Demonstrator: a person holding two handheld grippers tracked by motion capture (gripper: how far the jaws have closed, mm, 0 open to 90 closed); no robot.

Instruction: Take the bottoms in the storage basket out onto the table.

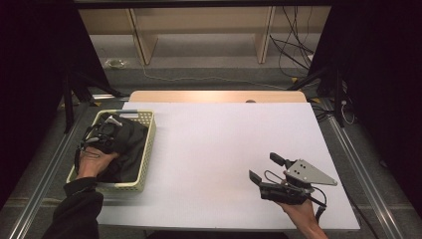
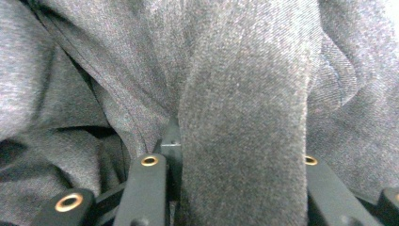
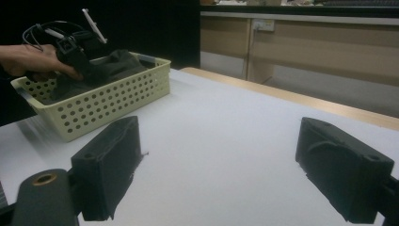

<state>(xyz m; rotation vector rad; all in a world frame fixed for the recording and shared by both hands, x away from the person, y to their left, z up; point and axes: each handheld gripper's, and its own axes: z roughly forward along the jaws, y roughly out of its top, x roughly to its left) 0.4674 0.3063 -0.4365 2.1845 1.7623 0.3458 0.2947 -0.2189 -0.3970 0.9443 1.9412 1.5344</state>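
1. At far left of the high view, left gripper (image 1: pixel 107 130) pushed down into the pale yellow perforated basket (image 1: pixel 145 149), reaching for the dark grey garment (image 1: pixel 130 145) bundled inside.
2. In the left gripper view, a thick fold of that grey cloth rising between the black jaws, pads pressed against either side: clenched on the fold, probably so as to lift the garment out by one ridge instead of the whole heap.
3. Basket standing at the left edge of the white table mat (image 1: pixel 219 144), nearly full of the crumpled fabric; nothing else discernible in it.
4. Middle of the mat bare, likely kept as room for laying the cloth out.
5. At right, right gripper (image 1: pixel 268 169) held low over the mat near the front edge, well apart from the basket, jaws spread wide with nothing between them, apparently waiting for a second hold.
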